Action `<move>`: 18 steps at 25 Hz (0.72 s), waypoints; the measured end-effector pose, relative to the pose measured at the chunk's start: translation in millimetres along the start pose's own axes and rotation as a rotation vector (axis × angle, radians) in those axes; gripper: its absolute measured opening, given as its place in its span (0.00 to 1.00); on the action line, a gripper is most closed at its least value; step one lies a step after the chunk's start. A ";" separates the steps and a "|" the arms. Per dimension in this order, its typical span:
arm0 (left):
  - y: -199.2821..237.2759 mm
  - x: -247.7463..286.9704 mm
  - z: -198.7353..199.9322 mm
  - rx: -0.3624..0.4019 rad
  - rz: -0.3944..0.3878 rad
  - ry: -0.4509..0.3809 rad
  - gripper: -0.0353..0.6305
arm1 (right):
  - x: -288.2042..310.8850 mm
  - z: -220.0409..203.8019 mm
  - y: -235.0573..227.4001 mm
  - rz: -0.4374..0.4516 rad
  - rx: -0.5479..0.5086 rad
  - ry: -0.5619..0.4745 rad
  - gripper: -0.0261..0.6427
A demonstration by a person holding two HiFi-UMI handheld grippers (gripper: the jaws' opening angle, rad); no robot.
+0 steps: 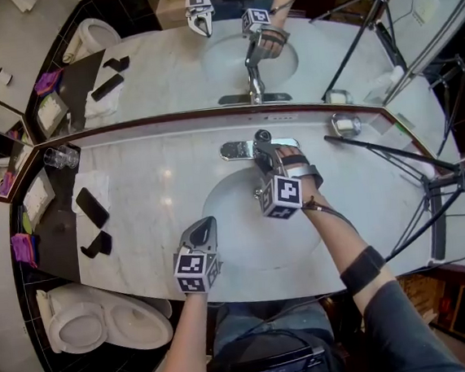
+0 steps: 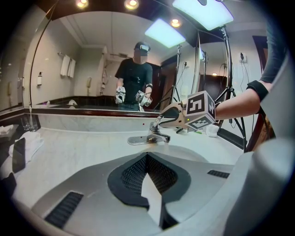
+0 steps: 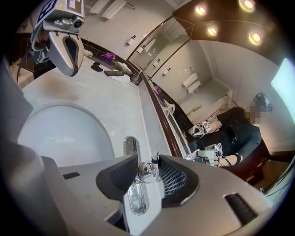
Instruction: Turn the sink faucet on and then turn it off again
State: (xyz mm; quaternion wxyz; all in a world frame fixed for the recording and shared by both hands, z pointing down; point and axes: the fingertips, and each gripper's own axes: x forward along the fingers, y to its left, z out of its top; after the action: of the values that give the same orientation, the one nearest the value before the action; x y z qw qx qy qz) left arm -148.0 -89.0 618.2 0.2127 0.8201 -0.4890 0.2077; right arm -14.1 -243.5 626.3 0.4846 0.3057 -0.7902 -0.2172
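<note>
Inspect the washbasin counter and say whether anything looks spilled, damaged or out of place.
Nothing looks spilled or damaged: no water runs from the faucet, and the basin and marble counter appear dry. One oddity: a black tripod leg reaches over the counter's right end. A phone lies on a white cloth at the left.

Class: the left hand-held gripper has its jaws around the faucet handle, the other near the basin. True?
No. Right gripper view: the right hand-held gripper has its jaws around the faucet handle, the left hand-held gripper near the basin.
</note>
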 end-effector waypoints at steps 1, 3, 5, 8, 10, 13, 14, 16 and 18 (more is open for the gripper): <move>0.8 0.5 -0.9 -0.001 0.000 0.002 0.05 | -0.2 0.1 -0.9 -0.003 -0.003 -0.001 0.24; 2.4 1.5 -3.1 -0.004 0.000 0.007 0.05 | -0.2 0.8 -2.1 -0.008 -0.016 -0.004 0.23; 2.5 2.8 -4.7 -0.006 -0.003 0.011 0.05 | -0.3 0.9 -2.0 -0.013 -0.027 -0.005 0.22; 2.7 4.8 -6.3 -0.007 -0.008 0.013 0.05 | 0.1 2.0 0.8 -0.013 -0.032 -0.006 0.22; 3.2 6.3 -6.7 -0.008 -0.009 0.014 0.05 | 0.0 2.7 2.8 -0.007 -0.027 -0.010 0.22; 3.4 8.2 -6.8 -0.008 -0.011 0.016 0.05 | -0.6 3.1 1.2 -0.008 -0.035 -0.009 0.22; 3.4 8.5 -7.1 -0.009 -0.011 0.017 0.05 | -1.0 3.5 0.7 -0.012 -0.046 -0.008 0.22; 3.0 9.1 -7.8 -0.011 -0.012 0.018 0.05 | -1.1 3.9 2.5 -0.014 -0.066 -0.007 0.20; 1.6 10.1 -8.2 -0.013 -0.014 0.020 0.05 | -1.4 4.3 7.7 -0.007 -0.080 -0.009 0.18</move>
State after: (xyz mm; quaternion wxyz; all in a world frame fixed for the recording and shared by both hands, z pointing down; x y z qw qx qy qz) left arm -146.2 -92.4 630.7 0.2242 0.8199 -0.4824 0.2115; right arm -19.6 -236.8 628.5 0.4921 0.2878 -0.7820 -0.2520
